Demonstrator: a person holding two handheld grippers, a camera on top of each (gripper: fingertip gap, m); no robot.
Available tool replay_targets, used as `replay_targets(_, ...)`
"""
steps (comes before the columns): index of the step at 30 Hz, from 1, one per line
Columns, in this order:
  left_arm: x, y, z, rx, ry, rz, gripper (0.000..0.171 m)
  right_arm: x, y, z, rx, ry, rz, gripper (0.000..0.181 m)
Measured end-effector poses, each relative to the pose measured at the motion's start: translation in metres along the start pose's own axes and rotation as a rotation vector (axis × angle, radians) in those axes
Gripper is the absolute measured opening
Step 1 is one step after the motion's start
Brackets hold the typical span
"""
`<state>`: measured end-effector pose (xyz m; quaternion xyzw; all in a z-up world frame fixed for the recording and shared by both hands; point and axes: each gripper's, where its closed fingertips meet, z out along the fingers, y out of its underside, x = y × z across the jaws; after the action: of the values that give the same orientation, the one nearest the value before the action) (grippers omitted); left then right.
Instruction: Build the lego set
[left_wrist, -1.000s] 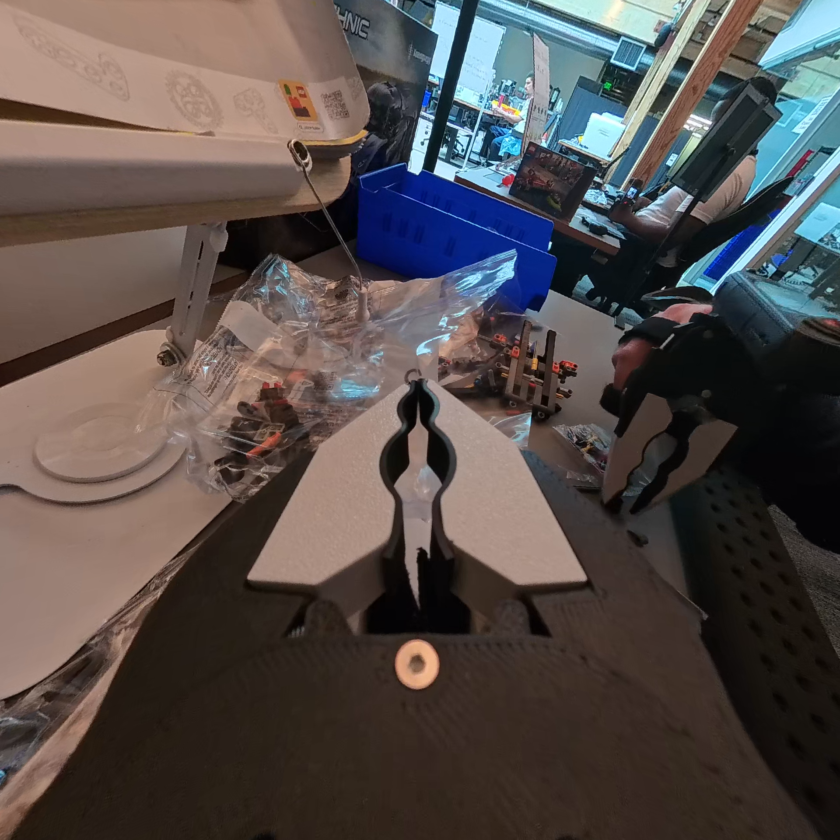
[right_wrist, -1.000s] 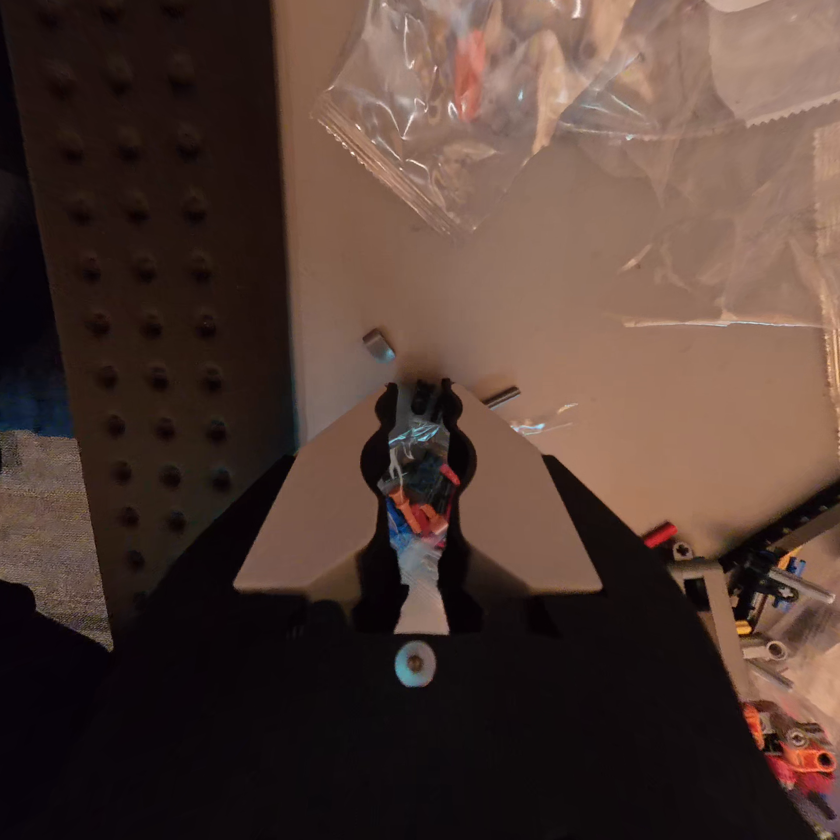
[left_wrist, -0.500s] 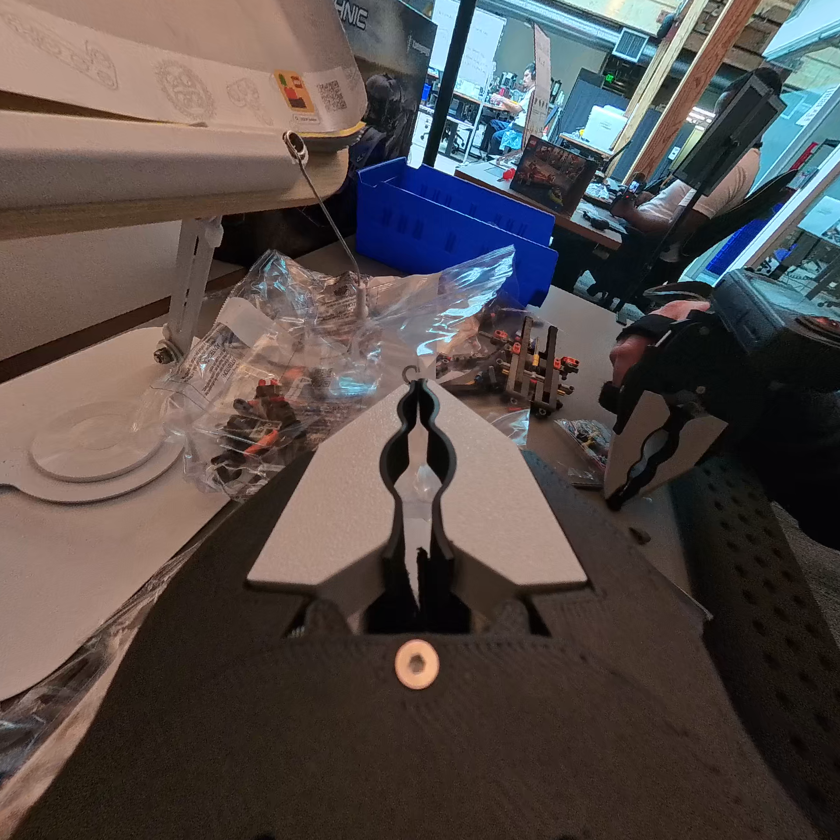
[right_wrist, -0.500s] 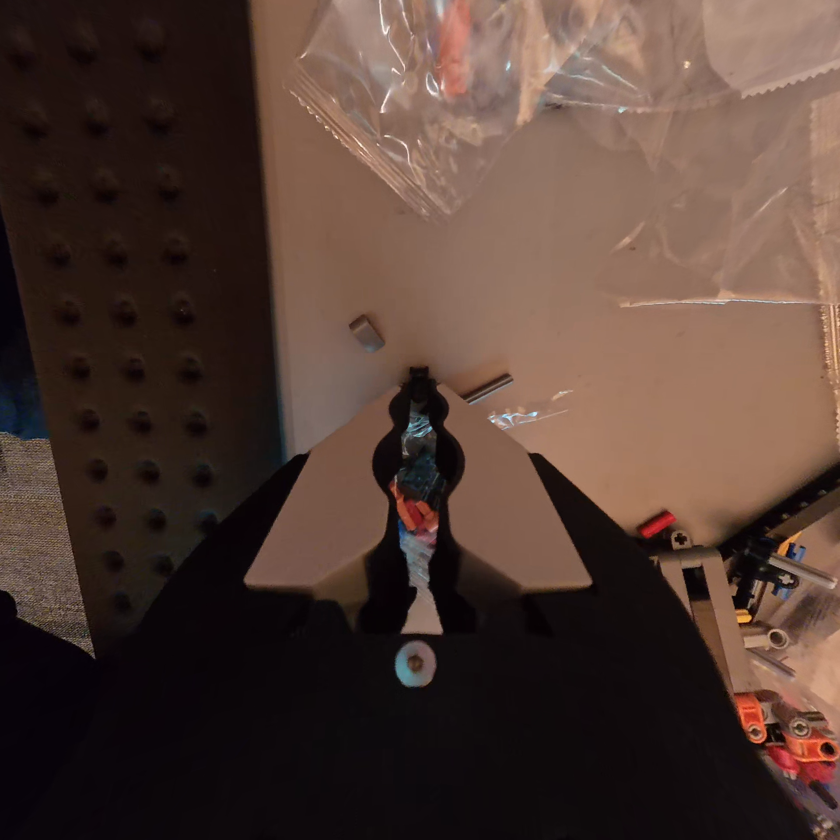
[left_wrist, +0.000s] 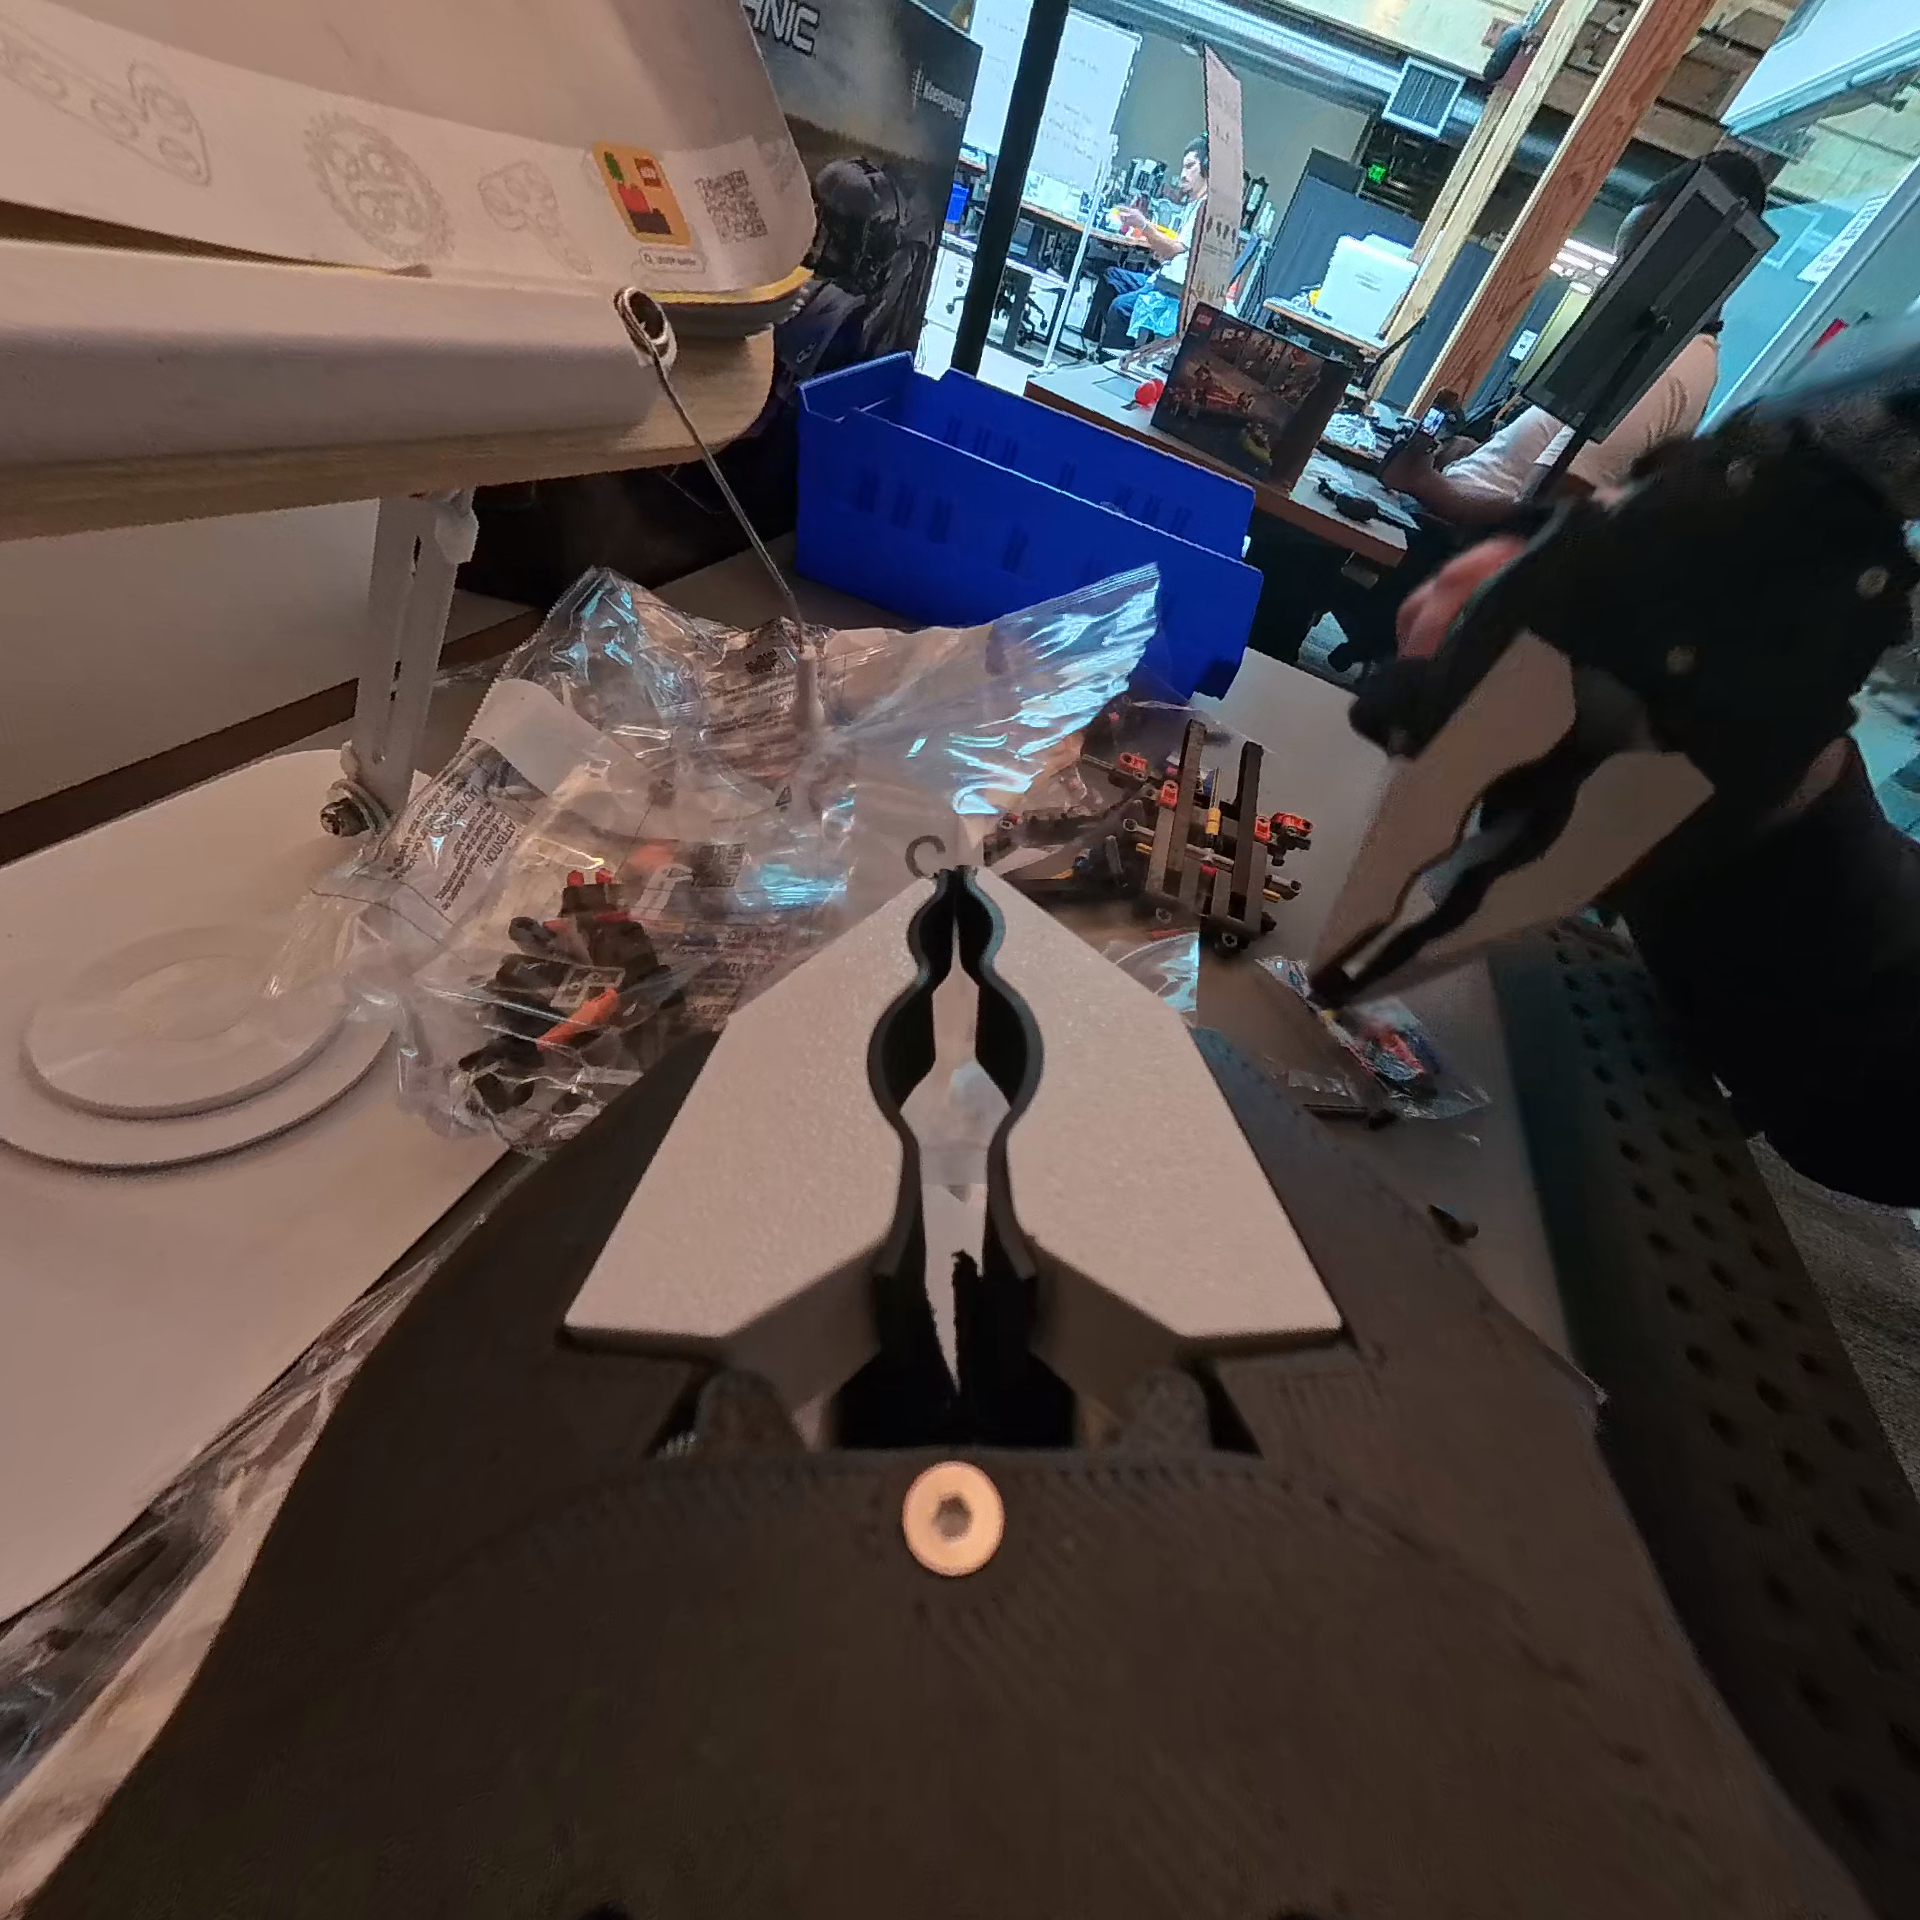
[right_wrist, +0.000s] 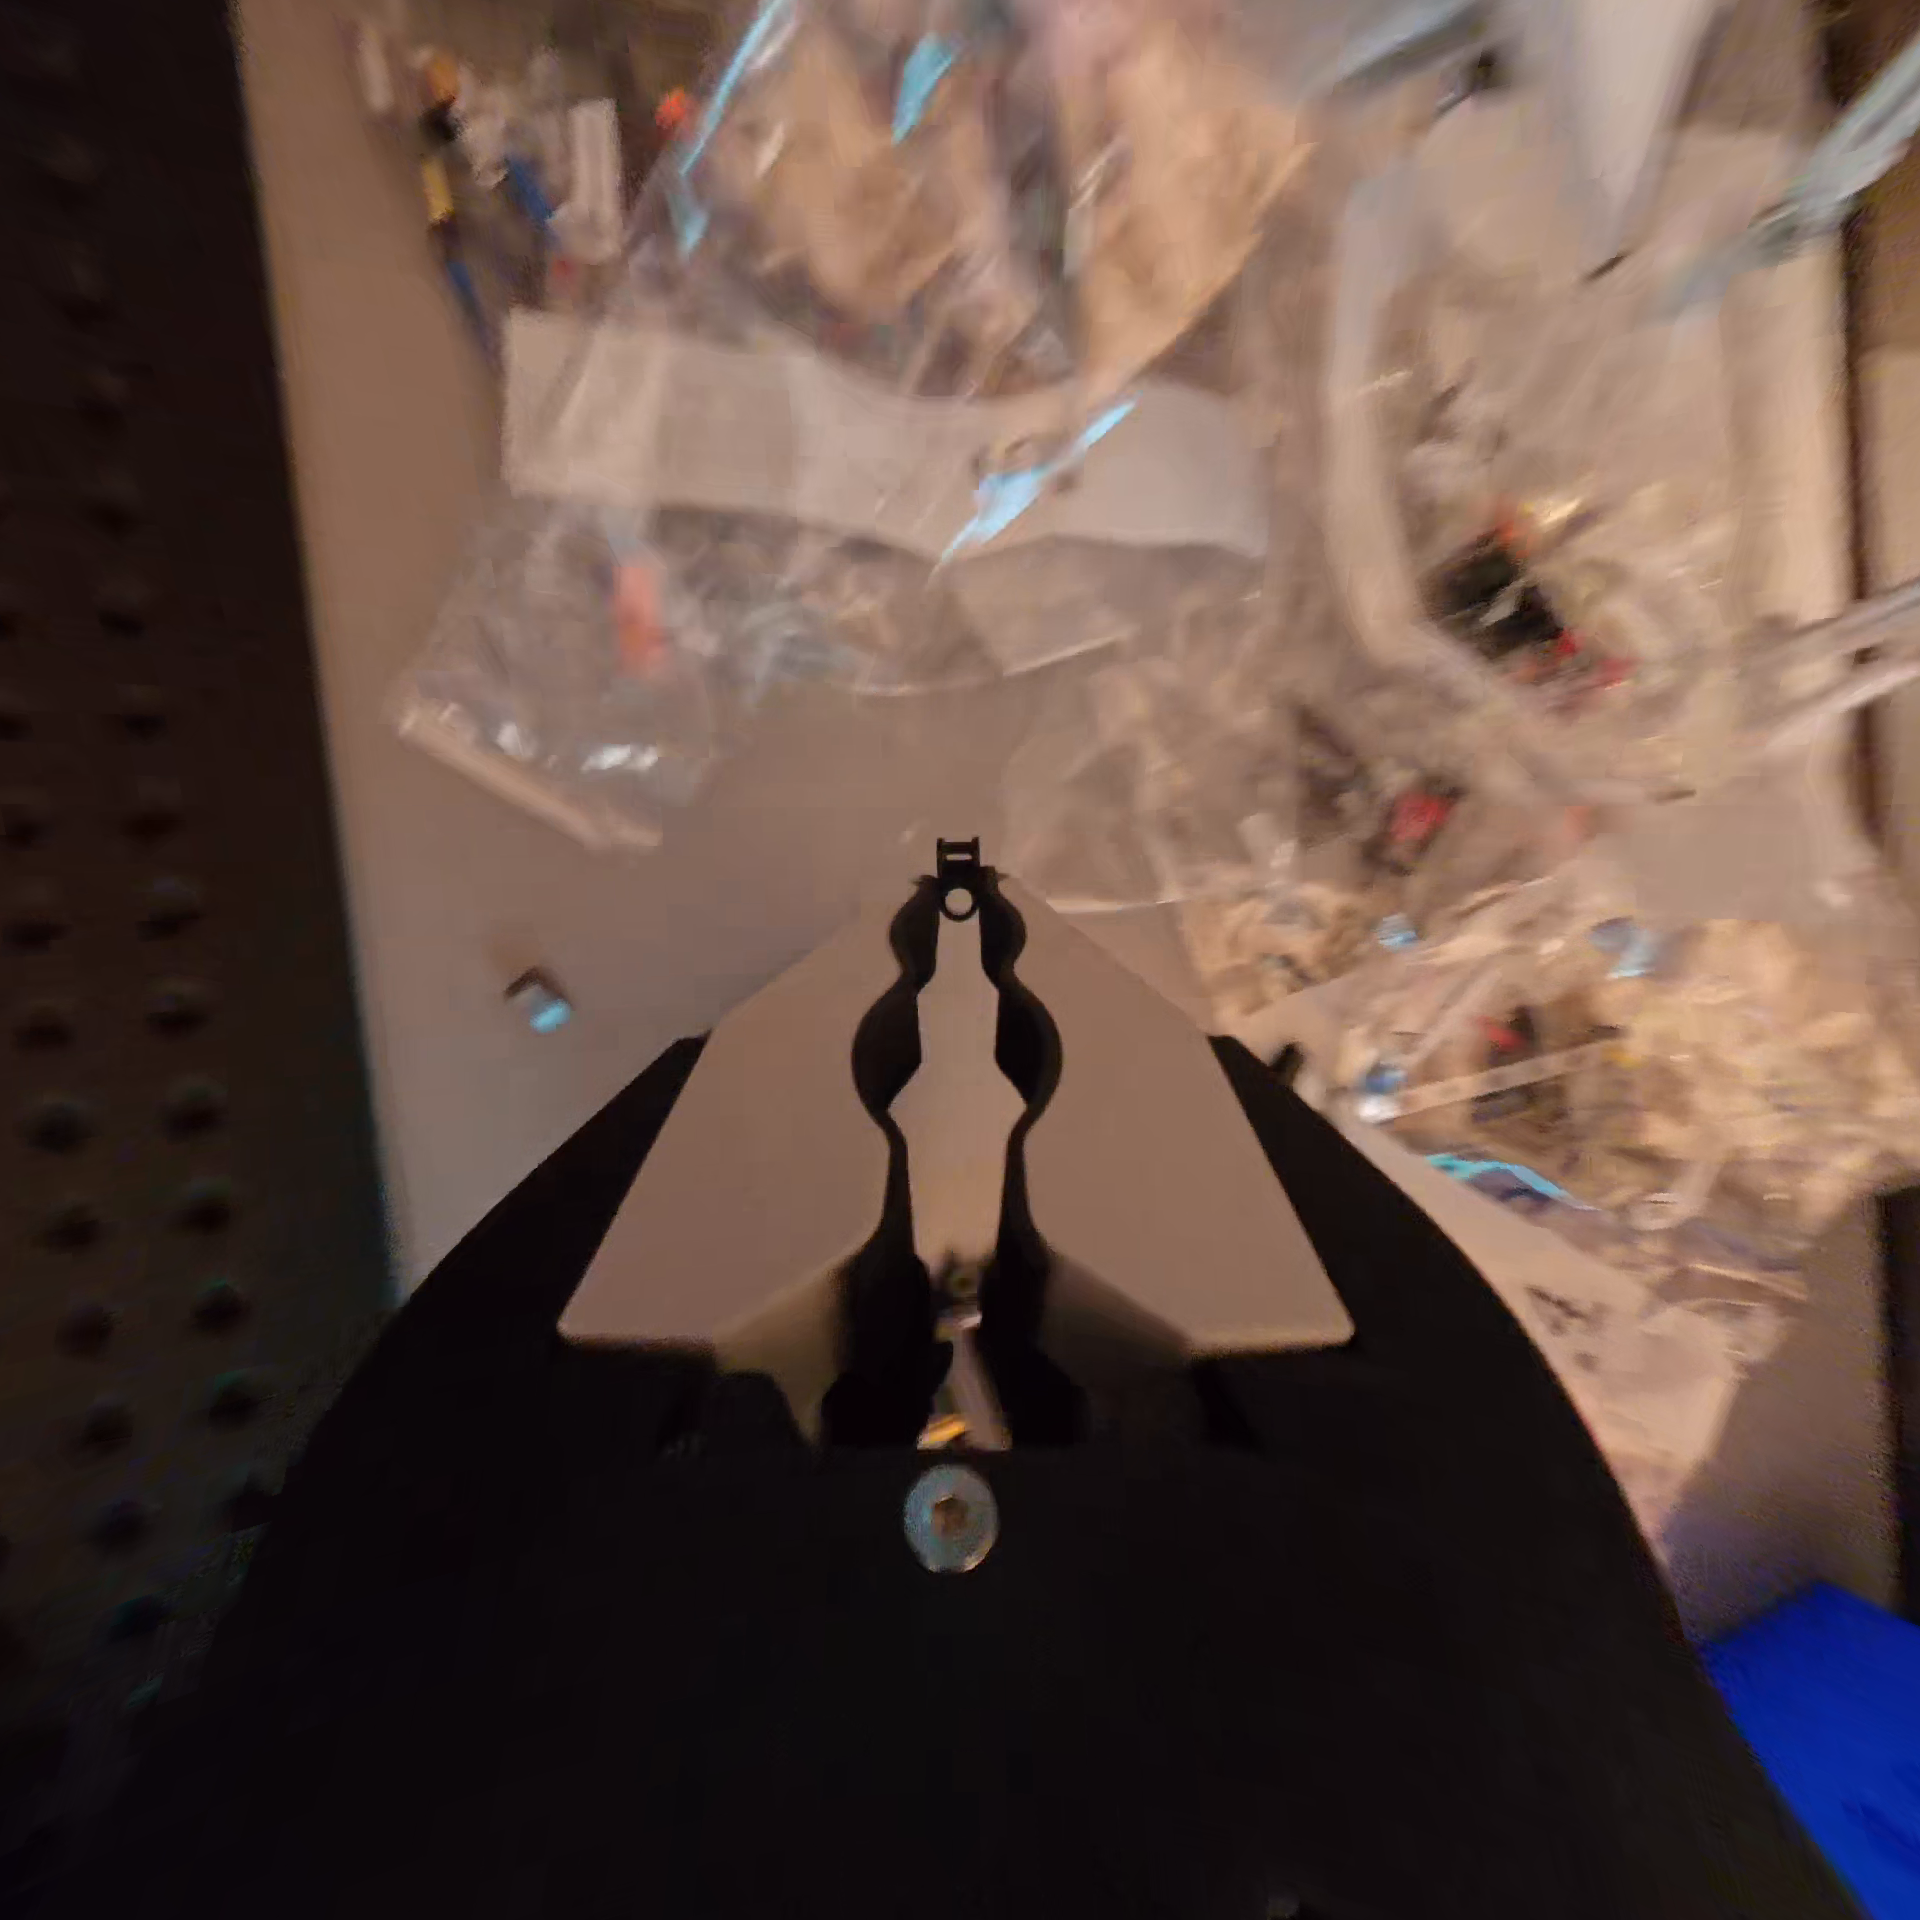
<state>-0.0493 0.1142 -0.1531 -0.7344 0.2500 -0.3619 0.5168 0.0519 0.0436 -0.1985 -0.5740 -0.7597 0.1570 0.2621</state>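
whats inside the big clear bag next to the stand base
In the left wrist view, the clear plastic bag holds smaller bags of black lego pieces with a few orange and red ones. Crinkled film and glare hide whatever lies deeper, so neither count nor shapes can be told.

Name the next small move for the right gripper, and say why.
Probably carry it toward the partly built frame and steady it first. The right gripper is shut on a small black pin at its tips, lifted off the table, and its view is blurred. The left gripper is shut and holds nothing visible.
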Motion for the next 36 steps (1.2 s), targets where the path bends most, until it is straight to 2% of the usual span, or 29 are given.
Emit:
replay_targets(4, 0.002, 0.001, 0.001, -0.003, 0.005, 0.001, 0.000, 0.040, -0.046, -0.005, 0.092, 0.098, -0.017, 0.004)
replay_targets(7, 0.002, 0.000, 0.001, 0.000, 0.007, 0.001, 0.000, 0.059, -0.065, 0.003, 0.089, 0.105, -0.024, 0.004)
replay_targets(14, 0.004, -0.001, 0.002, 0.004, 0.014, 0.001, 0.000, 0.080, -0.062, 0.035, 0.004, 0.159, -0.018, 0.004)
replay_targets(23, 0.003, 0.000, 0.003, 0.000, 0.013, 0.000, 0.000, 0.093, -0.067, 0.037, 0.055, 0.223, 0.032, 0.011)
replay_targets(27, 0.003, 0.000, 0.003, -0.002, 0.014, 0.001, 0.000, 0.090, -0.062, 0.027, 0.041, 0.236, 0.027, 0.013)
replay_targets(30, 0.002, 0.000, 0.003, -0.001, 0.011, 0.000, 0.000, 0.075, -0.054, 0.013, 0.052, 0.192, 0.039, 0.013)
replay_targets(36, 0.002, 0.001, 0.003, -0.003, 0.009, 0.000, 0.000, 0.025, -0.004, 0.005, -0.004, 0.058, 0.078, 0.014)
